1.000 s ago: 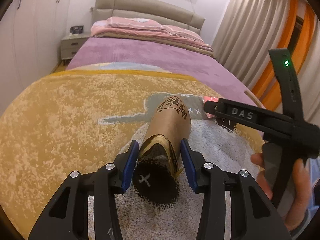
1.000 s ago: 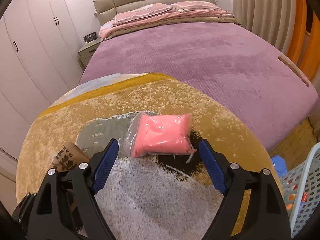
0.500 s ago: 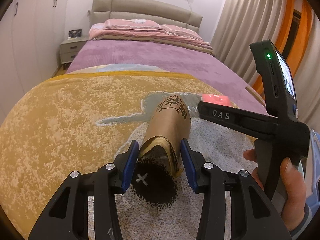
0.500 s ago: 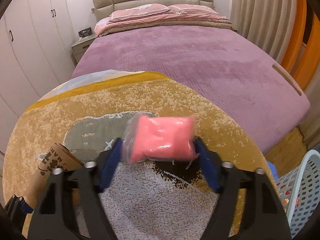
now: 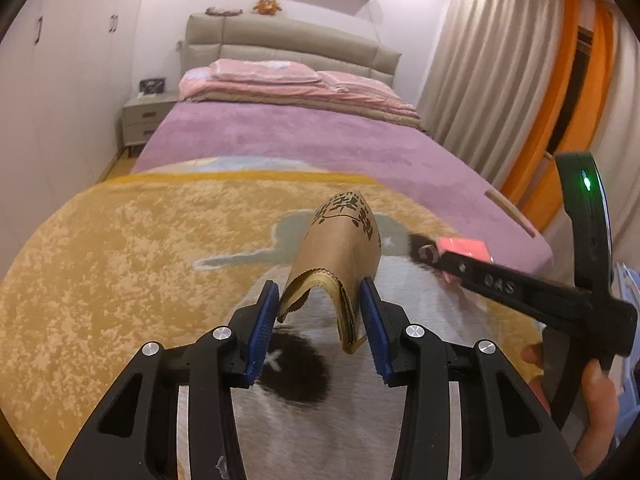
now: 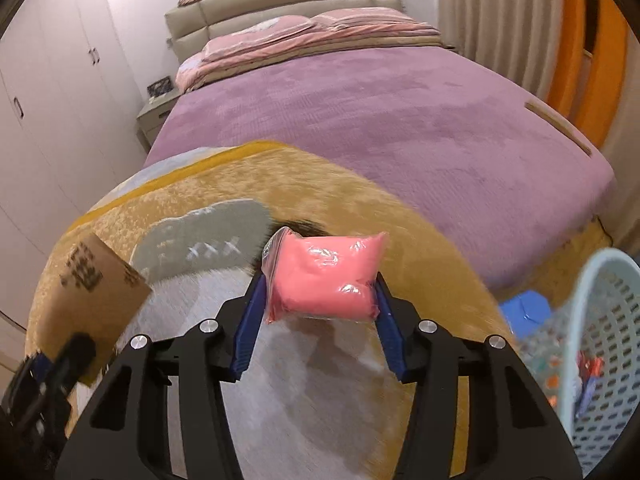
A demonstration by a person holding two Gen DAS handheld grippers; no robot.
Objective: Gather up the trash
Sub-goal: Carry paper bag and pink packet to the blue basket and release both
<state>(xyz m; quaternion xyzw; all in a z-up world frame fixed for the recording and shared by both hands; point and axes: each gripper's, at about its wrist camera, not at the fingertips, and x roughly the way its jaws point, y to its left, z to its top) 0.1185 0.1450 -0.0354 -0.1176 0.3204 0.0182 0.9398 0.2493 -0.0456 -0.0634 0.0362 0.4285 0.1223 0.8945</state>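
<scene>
My left gripper is shut on a brown paper bag with black print and holds it lifted above the round rug. The bag also shows in the right wrist view at the left. My right gripper is shut on a pink plastic pouch and holds it above the rug. In the left wrist view the right gripper reaches in from the right with the pink pouch at its tip.
A round yellow, grey and white rug covers the floor. A bed with a purple cover stands behind it. A pale blue perforated basket holding several items stands at the right. A nightstand and white wardrobes stand at the left.
The right gripper closed on the pink pouch and lifted it off the rug. The left gripper raised the paper bag off the rug.
</scene>
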